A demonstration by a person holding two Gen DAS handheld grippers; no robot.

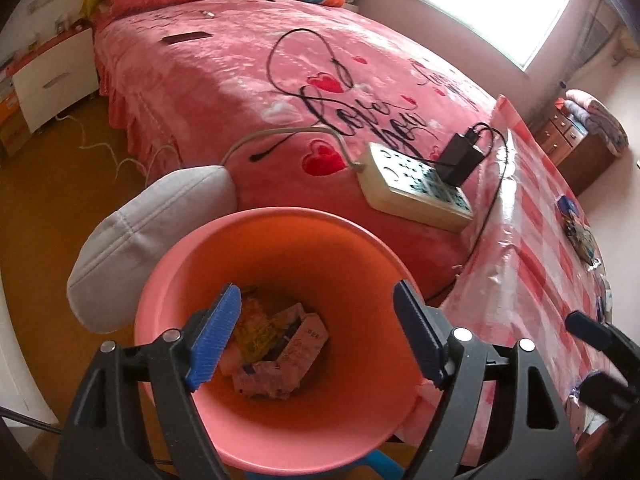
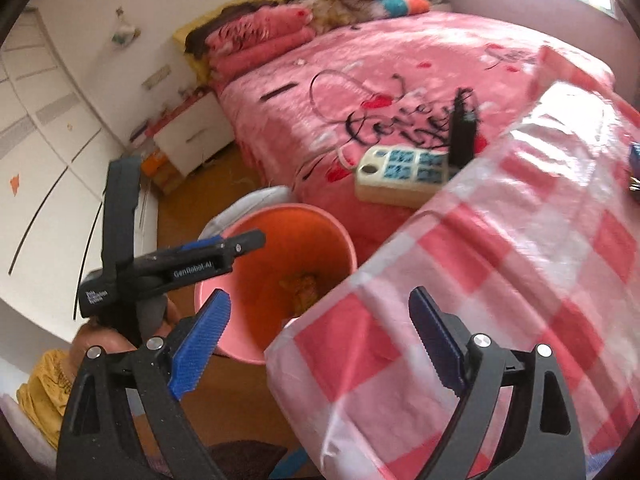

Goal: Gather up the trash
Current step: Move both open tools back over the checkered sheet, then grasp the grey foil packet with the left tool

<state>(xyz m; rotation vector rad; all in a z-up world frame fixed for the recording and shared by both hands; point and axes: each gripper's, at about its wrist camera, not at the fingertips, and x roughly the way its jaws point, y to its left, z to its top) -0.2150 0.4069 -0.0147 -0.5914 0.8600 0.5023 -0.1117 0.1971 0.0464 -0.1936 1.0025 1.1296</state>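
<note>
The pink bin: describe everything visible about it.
The pink bin is a round, smooth, plastic-looking bucket, wider at its rim than at its base, standing upright and uncovered on the floor between a grey cushion and the checked tablecloth. Crumpled wrappers lie at its bottom. The open left claw hovers above its mouth.

My left gripper (image 1: 316, 336) hangs with jaws spread wide; my right gripper (image 2: 320, 344) is likewise agape, both empty, side by side.

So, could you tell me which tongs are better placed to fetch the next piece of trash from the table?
The right tongs: open, empty, already over the checked table. The left tongs hang open above the pink bin.
</note>
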